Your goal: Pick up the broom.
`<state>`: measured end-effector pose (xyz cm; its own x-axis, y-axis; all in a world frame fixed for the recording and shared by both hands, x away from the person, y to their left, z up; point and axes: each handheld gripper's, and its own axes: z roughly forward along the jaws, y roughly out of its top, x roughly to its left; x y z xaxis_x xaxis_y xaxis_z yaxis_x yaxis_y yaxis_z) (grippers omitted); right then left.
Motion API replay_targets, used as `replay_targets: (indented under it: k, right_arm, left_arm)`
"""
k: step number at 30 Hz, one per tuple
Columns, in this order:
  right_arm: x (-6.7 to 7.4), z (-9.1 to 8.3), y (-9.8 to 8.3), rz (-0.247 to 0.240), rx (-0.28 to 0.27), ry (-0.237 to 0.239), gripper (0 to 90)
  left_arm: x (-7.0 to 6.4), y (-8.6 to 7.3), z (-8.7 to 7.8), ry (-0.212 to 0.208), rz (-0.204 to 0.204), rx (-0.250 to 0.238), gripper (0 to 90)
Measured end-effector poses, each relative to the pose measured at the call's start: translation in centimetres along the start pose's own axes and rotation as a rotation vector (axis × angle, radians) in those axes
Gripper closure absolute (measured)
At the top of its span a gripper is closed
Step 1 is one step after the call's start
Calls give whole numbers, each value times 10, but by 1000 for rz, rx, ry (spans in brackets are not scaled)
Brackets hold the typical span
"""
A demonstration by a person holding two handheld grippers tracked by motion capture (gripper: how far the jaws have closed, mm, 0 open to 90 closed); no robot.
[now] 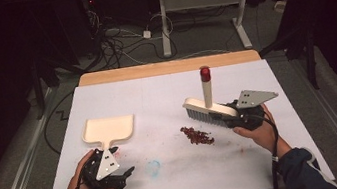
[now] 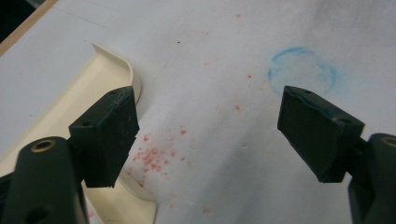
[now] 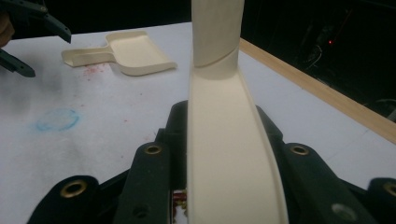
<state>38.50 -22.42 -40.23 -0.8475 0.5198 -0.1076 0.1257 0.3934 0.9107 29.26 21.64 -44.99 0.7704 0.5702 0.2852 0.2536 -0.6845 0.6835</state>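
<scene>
Between the clamped jaws of the right gripper [image 1: 234, 116] sits a cream brush [image 1: 208, 110], best drawn low toward the red crumbs [image 1: 197, 135] (just left of its bristles), while the left gripper [image 1: 124, 175] gapes empty beside the dustpan [image 1: 109, 130].

White table [image 1: 255, 81]: dustpan [image 1: 109, 130], red crumbs [image 1: 197, 135]

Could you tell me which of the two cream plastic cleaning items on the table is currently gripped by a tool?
The brush: the right tool is shut on it, red-tipped handle up. The dustpan lies flat, ungripped, by the open left tool.
</scene>
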Motion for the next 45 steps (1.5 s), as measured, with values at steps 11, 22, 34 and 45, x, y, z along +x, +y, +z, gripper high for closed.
replay_targets:
  k: [11,22,34,45]
  right_arm:
    - [16,-52,2,94,78,-83,680]
    - [34,-100,-13,210,145,-94,679]
    - [29,-99,-29,269,199,-89,680]
    - [26,-103,-30,396,210,-1,679]
  left_arm:
    - [0,1,0,1,2,-8,199]
    - [-1,2,-1,8,2,-18,199]
    - [4,2,4,-4,-5,-17,199]
    - [1,4,3,-6,4,-15,199]
